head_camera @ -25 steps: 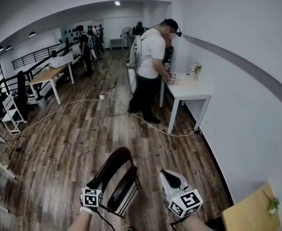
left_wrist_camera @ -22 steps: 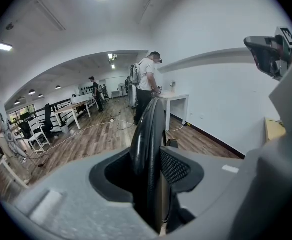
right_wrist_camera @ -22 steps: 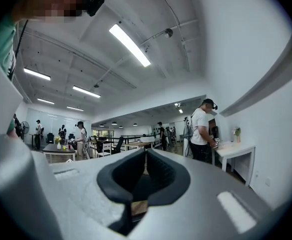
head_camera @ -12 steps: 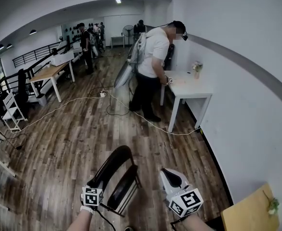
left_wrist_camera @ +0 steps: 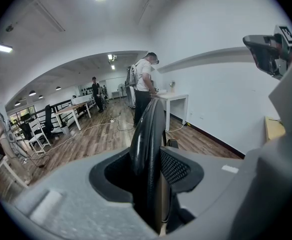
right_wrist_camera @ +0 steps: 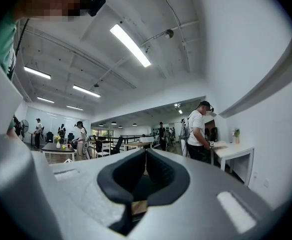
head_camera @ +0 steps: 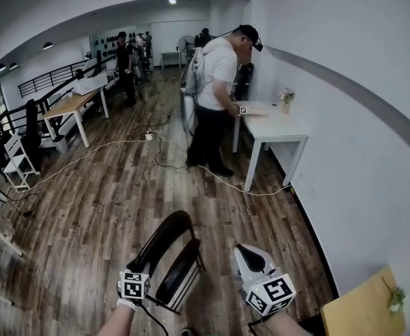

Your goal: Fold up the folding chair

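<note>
We clamp our left gripper point(left_wrist_camera: 154, 170) on the folding chair's point(head_camera: 165, 246) black rim to steady it upright on the floor point(head_camera: 106, 201); our right gripper point(right_wrist_camera: 145, 170) hovers alongside, closed and empty.

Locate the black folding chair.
Bottom centre of the head view: the black folding chair, its rim clamped in the left gripper, left of the right gripper.

folding chair point(head_camera: 164, 240): feet hidden | wooden table point(head_camera: 362, 310): cut off by edge
</note>
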### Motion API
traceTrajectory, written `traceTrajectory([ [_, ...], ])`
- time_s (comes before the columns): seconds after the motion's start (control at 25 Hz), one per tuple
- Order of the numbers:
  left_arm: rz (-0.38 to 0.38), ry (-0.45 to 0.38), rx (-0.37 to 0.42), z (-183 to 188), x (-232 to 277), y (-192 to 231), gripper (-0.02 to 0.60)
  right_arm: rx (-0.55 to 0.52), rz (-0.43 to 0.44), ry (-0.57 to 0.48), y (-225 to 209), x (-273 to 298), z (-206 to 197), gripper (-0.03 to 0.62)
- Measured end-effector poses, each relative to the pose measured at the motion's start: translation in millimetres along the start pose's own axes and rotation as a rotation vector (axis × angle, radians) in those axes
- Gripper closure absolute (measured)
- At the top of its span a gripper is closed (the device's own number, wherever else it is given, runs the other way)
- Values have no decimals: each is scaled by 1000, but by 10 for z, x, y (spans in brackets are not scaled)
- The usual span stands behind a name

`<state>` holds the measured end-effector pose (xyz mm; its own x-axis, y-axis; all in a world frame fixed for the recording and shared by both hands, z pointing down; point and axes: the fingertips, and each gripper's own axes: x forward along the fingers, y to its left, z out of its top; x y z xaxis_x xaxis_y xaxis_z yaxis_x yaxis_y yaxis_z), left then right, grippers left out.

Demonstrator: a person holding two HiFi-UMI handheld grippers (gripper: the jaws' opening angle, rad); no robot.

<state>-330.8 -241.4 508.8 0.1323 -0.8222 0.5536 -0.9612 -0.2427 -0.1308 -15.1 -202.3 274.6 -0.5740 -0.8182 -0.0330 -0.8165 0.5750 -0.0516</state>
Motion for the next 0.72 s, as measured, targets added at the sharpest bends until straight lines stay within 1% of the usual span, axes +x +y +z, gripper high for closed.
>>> traceTrajectory([
  [0.36, -1, -1, 0, -3, 5, 4, 408, 1, -6, 3, 9, 0, -24, 585],
  [0.72, 2, -22, 8, 25, 22, 34, 408, 7, -12, 13, 27, 61, -78, 585],
])
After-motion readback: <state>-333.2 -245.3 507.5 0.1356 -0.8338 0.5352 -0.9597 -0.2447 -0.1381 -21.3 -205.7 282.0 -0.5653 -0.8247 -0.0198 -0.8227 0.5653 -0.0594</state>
